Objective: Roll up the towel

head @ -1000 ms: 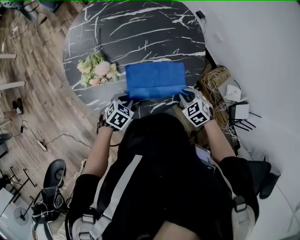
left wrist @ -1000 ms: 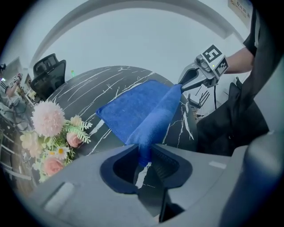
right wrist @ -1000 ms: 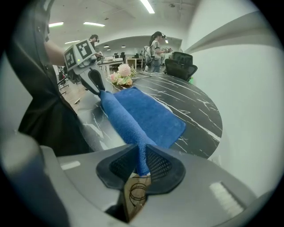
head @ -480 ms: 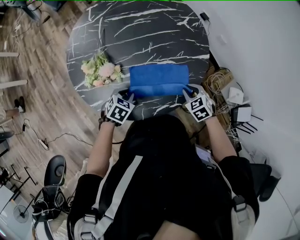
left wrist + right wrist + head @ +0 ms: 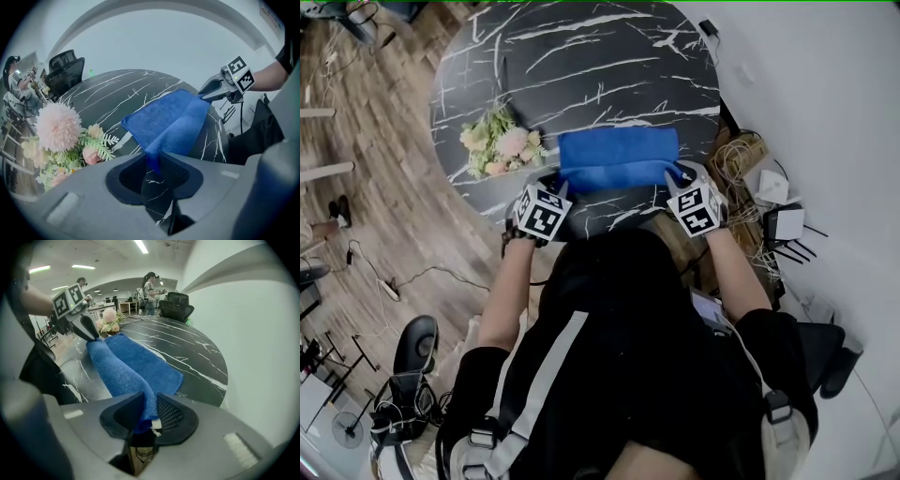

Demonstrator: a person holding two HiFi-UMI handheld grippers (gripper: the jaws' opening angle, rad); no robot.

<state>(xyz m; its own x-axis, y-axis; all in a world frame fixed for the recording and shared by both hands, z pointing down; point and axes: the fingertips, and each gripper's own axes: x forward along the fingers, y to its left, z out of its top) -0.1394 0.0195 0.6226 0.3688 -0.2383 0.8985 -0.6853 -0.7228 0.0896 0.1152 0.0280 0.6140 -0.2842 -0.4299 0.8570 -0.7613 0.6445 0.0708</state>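
Towel (image 5: pixel 619 155) lies on the bench (image 5: pixel 581 56) by its near edge, just right of the flowers (image 5: pixel 499 141). Its near hem is lifted and turned over, so I judge this to be the first turn of the roll. My left tongs (image 5: pixel 152 161) stand narrow, pinching the left near corner. My right tongs (image 5: pixel 150 405) grip the right near corner; their jaws have just been opening a little, with cloth between the pads. Next I need to carry both corners forward evenly and keep the roll tight.
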